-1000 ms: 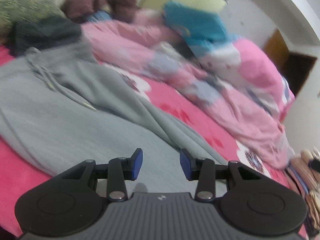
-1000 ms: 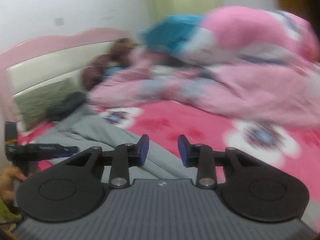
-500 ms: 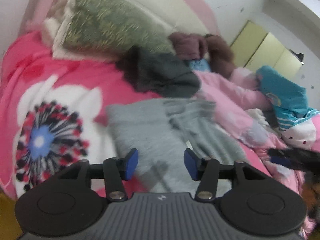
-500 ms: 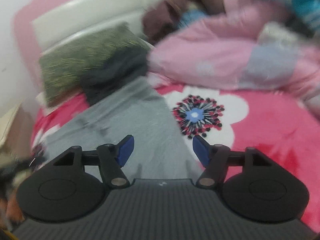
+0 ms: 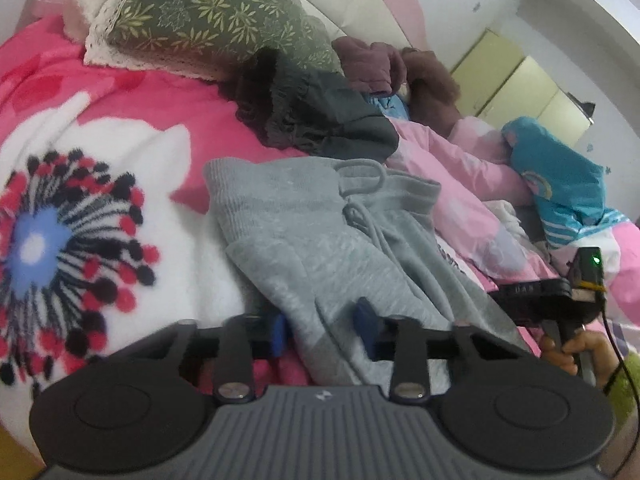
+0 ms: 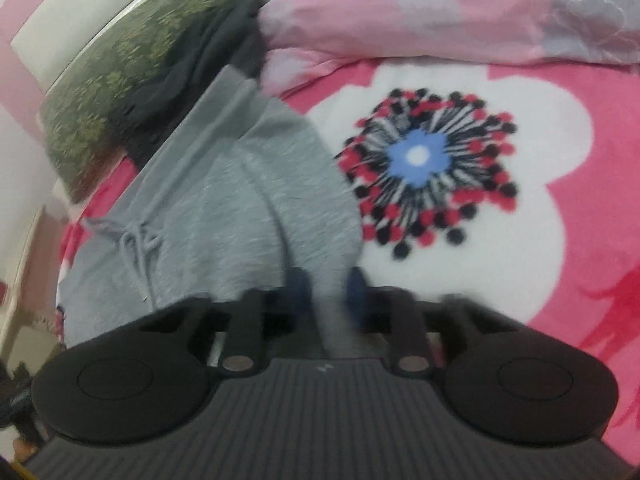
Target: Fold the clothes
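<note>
Nearest the left gripper (image 5: 322, 330), a fold of the grey sweatpants (image 5: 320, 240) rises between its blue pads, the jaws parted with cloth between them, not clearly pinching; the right gripper (image 6: 326, 290) likewise straddles a grey ridge of the same garment, blurred, so whether it clamps cannot be told; beyond, the pants spread over the pink flowered blanket (image 5: 80, 208), drawstring (image 5: 360, 216) loose at the waistband; farther back lie a dark garment (image 5: 320, 120) and a green leaf-print pillow (image 5: 208, 12)
</note>
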`<action>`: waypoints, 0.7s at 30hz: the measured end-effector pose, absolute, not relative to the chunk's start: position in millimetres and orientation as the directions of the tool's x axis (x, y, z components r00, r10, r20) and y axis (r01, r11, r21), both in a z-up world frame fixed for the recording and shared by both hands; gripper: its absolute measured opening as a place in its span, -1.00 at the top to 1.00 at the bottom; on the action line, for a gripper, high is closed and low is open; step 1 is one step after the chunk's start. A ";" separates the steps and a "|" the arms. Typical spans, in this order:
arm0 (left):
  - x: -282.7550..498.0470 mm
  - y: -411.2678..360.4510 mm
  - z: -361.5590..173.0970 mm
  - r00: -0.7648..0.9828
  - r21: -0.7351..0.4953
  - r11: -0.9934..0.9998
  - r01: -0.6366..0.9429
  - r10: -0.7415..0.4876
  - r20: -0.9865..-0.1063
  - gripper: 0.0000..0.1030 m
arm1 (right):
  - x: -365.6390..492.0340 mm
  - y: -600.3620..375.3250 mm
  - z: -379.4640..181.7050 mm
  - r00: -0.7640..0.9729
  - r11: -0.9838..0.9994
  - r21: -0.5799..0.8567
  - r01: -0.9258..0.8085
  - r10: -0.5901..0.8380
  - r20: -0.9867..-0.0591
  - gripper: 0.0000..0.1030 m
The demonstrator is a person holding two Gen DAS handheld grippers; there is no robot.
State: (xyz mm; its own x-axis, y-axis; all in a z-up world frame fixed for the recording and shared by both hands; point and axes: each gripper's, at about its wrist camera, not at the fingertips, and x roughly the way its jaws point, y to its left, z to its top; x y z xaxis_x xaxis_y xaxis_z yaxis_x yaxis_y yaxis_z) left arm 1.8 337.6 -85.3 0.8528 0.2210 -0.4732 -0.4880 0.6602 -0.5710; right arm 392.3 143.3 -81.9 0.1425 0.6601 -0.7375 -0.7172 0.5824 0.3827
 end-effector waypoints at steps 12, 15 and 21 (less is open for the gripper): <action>-2.1 344.5 -81.9 0.847 -0.565 0.645 -0.515 0.284 -0.449 0.87 | 373.6 191.8 -18.7 0.621 0.639 -0.251 -0.727 0.457 -0.637 0.91; -4.1 348.0 -80.8 0.844 -0.564 0.639 -0.523 0.296 -0.446 0.76 | 398.7 200.1 -68.5 0.584 0.662 -0.221 -0.716 0.396 -0.709 0.86; -8.1 355.0 -78.5 0.838 -0.563 0.627 -0.538 0.322 -0.441 0.08 | 393.5 189.6 -61.8 0.617 0.688 -0.193 -0.700 0.446 -0.648 0.39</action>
